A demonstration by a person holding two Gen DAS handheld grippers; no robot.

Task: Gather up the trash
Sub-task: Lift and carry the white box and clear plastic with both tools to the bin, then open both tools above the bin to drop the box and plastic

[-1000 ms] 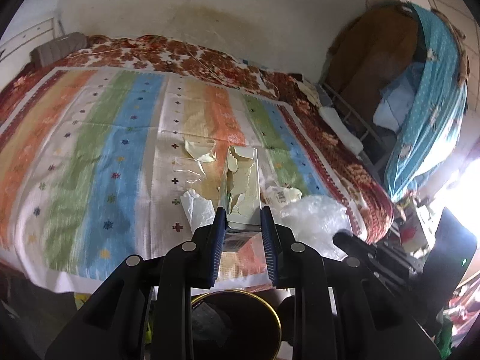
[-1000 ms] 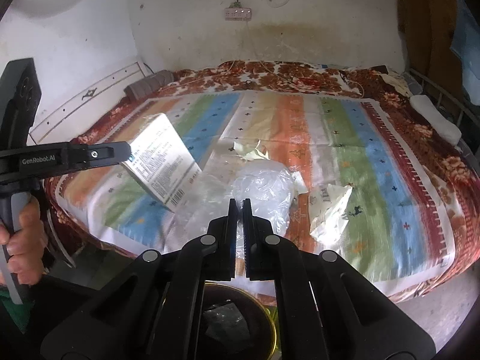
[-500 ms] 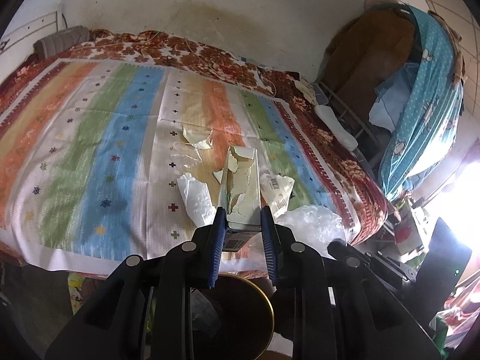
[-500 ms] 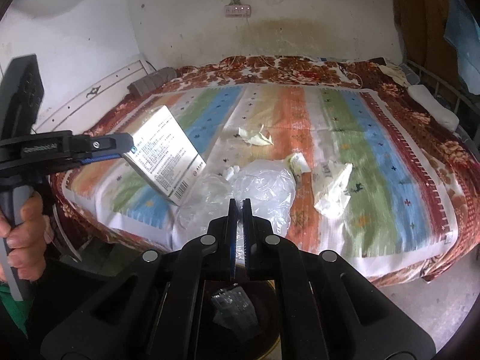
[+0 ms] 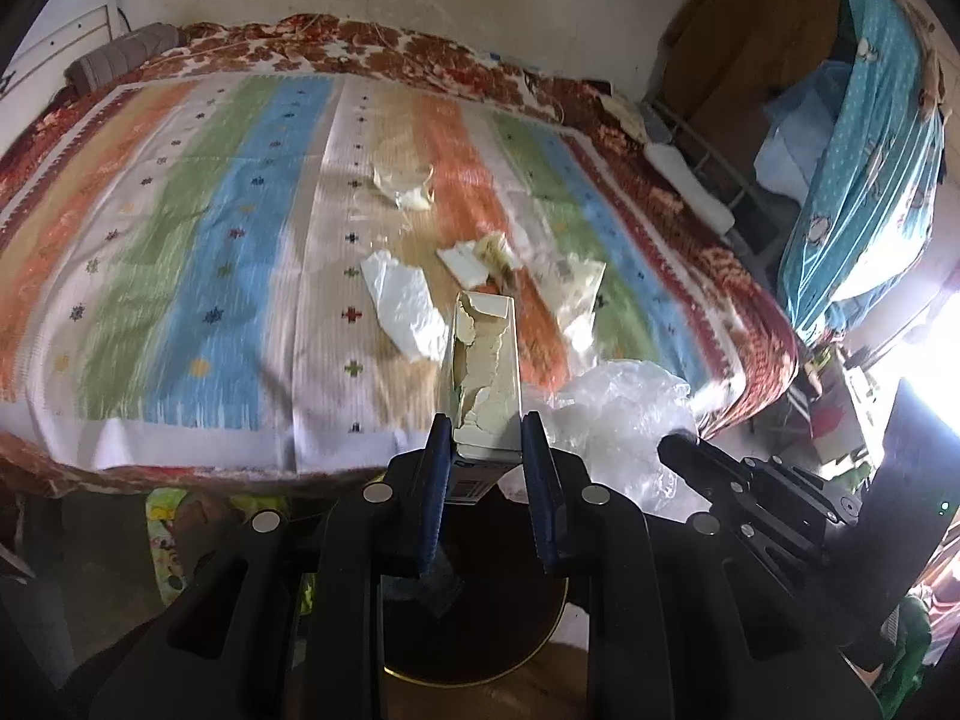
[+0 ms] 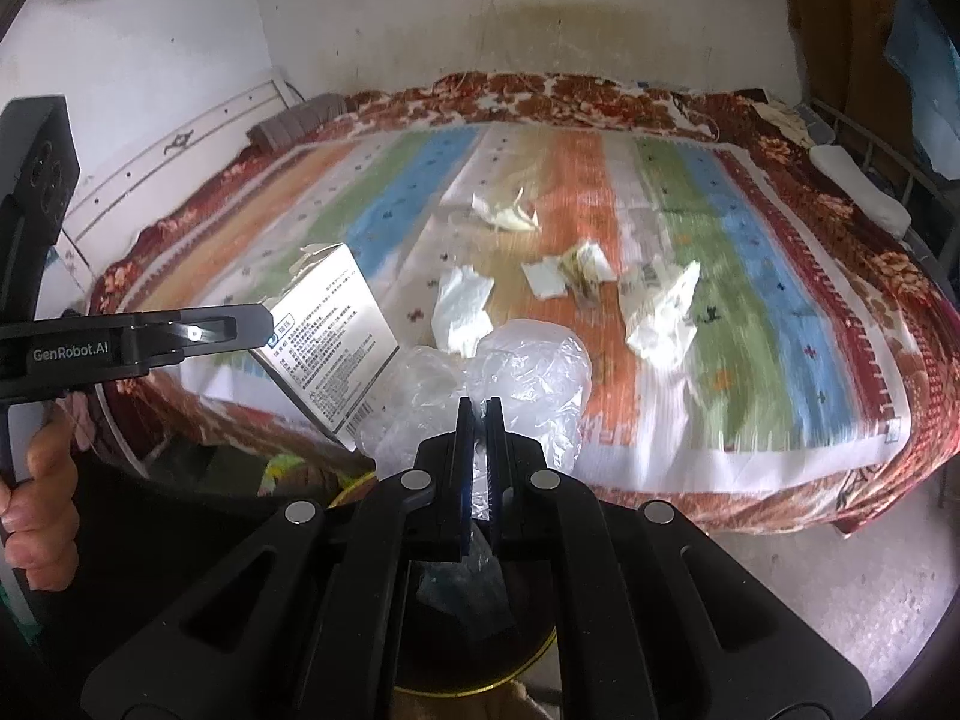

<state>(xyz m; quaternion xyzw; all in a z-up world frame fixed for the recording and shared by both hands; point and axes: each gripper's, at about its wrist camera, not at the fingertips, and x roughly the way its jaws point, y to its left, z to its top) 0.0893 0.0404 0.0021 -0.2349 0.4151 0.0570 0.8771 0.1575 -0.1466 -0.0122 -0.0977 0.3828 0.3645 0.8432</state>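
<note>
My left gripper (image 5: 485, 441) is shut on a torn white cardboard box (image 5: 487, 384), which the right wrist view shows from its printed side as the box (image 6: 333, 336). My right gripper (image 6: 478, 420) is shut on a crumpled clear plastic bag (image 6: 516, 378), which the left wrist view shows as the bag (image 5: 618, 414). Both grippers hang over a round dark bin with a gold rim (image 5: 480, 630), the bin (image 6: 474, 636) standing on the floor just off the bed's near edge. Several scraps of paper and wrappers lie on the striped blanket, among them a white tissue (image 5: 405, 303) and a wrapper (image 6: 663, 315).
The bed with the striped blanket (image 5: 180, 240) fills the space ahead, its near edge close to the bin. A metal bed rail (image 5: 708, 162) and hanging clothes (image 5: 864, 138) stand at the right. A person's hand (image 6: 39, 516) holds the left gripper's handle. Bare floor (image 6: 840, 588) lies at the right.
Both grippers have drawn back from the bed and sunk toward the bin, each keeping its hold. The bed's near edge and the bin show more in both views.
</note>
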